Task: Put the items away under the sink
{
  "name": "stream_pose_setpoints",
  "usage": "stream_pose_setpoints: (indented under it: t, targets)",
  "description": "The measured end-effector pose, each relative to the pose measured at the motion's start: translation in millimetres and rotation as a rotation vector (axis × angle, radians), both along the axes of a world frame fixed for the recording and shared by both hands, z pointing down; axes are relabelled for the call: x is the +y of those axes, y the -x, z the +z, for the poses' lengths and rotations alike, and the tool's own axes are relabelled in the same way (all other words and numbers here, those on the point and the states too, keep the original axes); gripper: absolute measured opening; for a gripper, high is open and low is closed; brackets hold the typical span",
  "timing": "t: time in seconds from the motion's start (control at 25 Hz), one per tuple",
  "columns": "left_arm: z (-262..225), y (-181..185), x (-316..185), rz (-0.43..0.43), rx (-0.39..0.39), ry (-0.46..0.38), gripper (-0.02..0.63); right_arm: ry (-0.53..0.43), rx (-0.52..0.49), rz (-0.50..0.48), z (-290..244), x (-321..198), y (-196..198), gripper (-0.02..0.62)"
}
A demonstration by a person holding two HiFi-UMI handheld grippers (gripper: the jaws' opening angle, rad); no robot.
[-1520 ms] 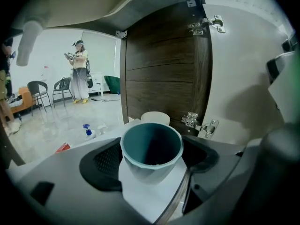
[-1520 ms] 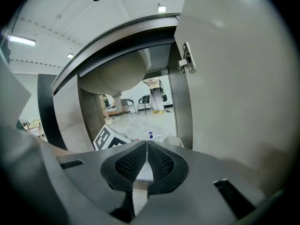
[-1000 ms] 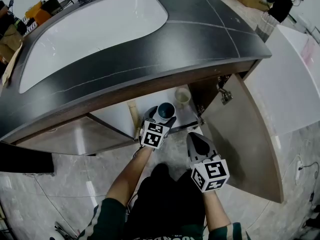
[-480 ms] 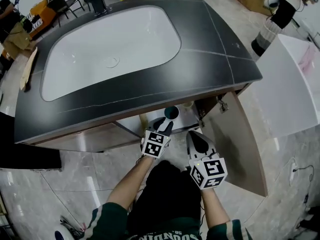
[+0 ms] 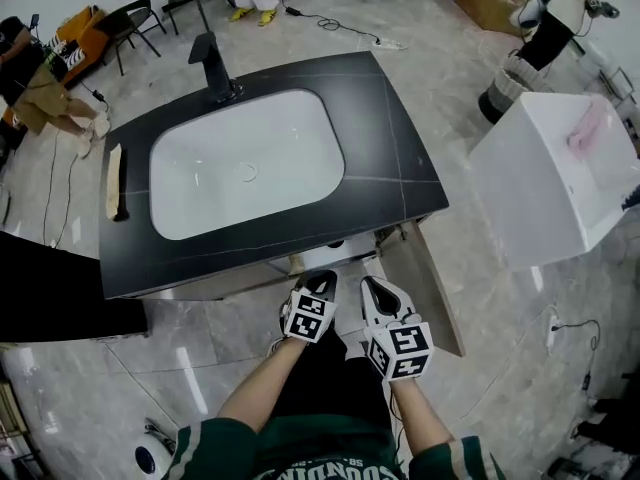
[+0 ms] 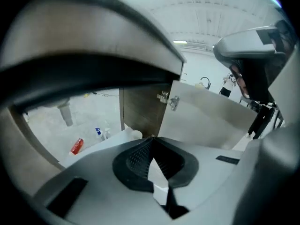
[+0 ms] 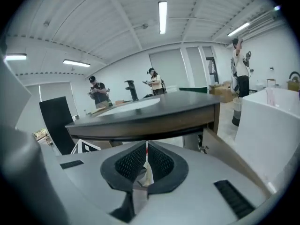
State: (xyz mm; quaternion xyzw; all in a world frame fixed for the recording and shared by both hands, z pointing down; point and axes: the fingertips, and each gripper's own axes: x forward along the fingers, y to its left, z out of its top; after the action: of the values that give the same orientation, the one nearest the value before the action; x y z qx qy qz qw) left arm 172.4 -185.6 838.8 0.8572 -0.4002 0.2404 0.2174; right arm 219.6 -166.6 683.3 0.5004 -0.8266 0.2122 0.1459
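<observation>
We see the left gripper (image 5: 322, 280), its jaws just closed and empty, and the clenched right gripper (image 5: 372, 286) beside the open wooden cabinet door (image 5: 428, 288). A white cup (image 6: 136, 135) stands under the dark stone tabletop (image 5: 390, 128), with grey marble floor (image 5: 500, 368) around.

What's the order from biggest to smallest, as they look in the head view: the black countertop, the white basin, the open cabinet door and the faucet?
1. black countertop
2. white basin
3. open cabinet door, seen nearly edge-on, so it may look smaller than it is
4. faucet

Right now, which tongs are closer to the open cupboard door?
Right. The right tongs sit just beside the door; the left tongs are further left, before the cupboard opening.
</observation>
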Motion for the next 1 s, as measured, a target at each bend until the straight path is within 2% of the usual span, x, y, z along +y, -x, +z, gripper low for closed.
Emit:
stream_pose_setpoints:
  t: [0.2, 0.36, 0.48, 0.76, 1.0]
  targets:
    - [-128, 5, 35, 0.018, 0.03, 0.02, 0.011, 0.015, 0.018, -0.014, -112, 36, 8, 0.043]
    - [-225, 10, 64, 0.004, 0.04, -0.004, 0.011, 0.02, 0.007, -0.027, -194, 73, 13, 0.043]
    - [-280, 20, 90, -0.008, 0.034, -0.031, 0.011, 0.021, -0.005, -0.046, -244, 106, 21, 0.043]
    - [-365, 62, 115, -0.064, 0.023, -0.111, 0.011, -0.071, -0.012, -0.103, -327, 134, 46, 0.043]
    - [-392, 113, 104, -0.08, -0.005, -0.166, 0.011, -0.1, -0.045, -0.131, -343, 129, 89, 0.043]
